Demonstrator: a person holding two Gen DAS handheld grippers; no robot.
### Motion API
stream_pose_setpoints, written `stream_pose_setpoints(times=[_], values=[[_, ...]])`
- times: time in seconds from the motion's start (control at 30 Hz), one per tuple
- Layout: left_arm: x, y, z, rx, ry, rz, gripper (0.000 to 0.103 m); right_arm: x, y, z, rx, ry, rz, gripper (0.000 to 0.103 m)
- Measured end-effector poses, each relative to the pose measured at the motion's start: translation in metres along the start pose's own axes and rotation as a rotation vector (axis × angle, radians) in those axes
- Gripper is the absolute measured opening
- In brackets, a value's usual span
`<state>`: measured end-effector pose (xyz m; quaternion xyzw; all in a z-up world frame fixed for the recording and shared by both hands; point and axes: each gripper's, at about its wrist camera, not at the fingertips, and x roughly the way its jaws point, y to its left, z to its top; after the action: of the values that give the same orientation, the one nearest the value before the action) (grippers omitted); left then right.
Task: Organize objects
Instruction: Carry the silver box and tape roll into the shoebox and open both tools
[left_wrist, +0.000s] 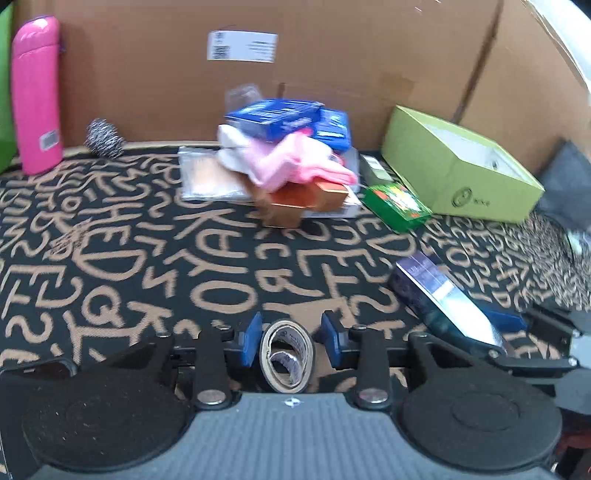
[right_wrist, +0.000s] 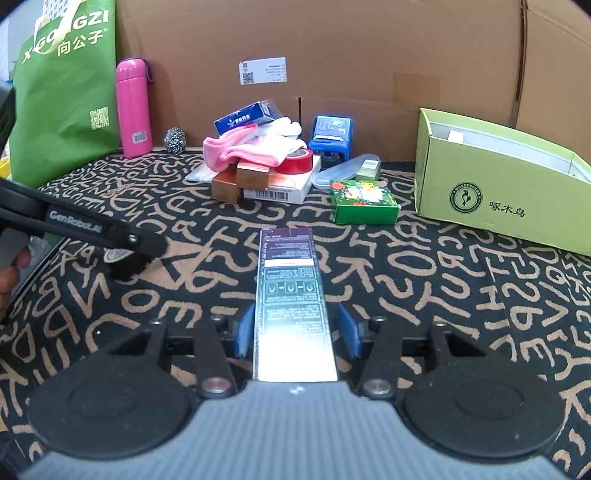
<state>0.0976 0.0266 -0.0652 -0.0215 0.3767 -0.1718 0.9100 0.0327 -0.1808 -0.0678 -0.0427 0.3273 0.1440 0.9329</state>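
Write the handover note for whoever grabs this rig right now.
Left hand-held gripper: tape roll between its pads; a firm grip cannot be confirmed.
Right hand-held gripper: shut on the long dark box.
Open green box stands on the right.
Left to do: pile by the cardboard wall and small green packet remain unsorted.

left gripper (left_wrist: 290, 338) | around tape roll (left_wrist: 286, 356) | contact unclear
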Motion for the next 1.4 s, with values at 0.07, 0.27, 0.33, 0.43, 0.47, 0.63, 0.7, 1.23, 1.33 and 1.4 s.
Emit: stream_pose_setpoints(times=[0.07,0.27,0.33,0.43,0.47,0.63,0.7,1.23,1.33,1.4], values=[[-0.004,-0.01,-0.005,0.059,-0.003,0.042,0.043,-0.001,0.002,0.0,-0.011,-0.003,-0.011,0.047],[-0.011,-0.012,-0.017,0.093,-0.002,0.049,0.039,0.006,-0.002,0.001,-0.003,-0.004,0.0,0.047],[-0.008,-0.011,-0.014,0.086,-0.004,0.055,0.035,0.008,-0.002,0.002,0.004,-0.008,0.001,0.047],[-0.002,-0.012,-0.01,0.08,-0.013,0.055,0.035,0.009,-0.005,0.002,0.018,-0.014,0.011,0.038],[-0.001,-0.015,-0.009,0.094,-0.015,0.061,0.034,0.009,-0.006,0.002,0.026,-0.018,0.013,0.038],[-0.005,-0.026,-0.002,0.087,-0.015,-0.033,0.031,-0.003,-0.012,-0.002,0.046,-0.038,0.01,0.038],[-0.011,-0.038,0.007,0.12,-0.053,-0.038,0.031,-0.01,-0.019,0.001,0.063,-0.049,0.015,0.038],[-0.004,-0.159,0.144,0.239,-0.187,-0.276,0.031,-0.05,-0.143,0.108,0.095,-0.241,-0.156,0.038],[0.02,-0.183,0.17,0.225,-0.177,-0.286,0.031,-0.04,-0.173,0.129,0.125,-0.256,-0.216,0.038],[0.036,-0.198,0.182,0.232,-0.182,-0.272,0.031,-0.029,-0.192,0.139,0.148,-0.259,-0.263,0.038]])
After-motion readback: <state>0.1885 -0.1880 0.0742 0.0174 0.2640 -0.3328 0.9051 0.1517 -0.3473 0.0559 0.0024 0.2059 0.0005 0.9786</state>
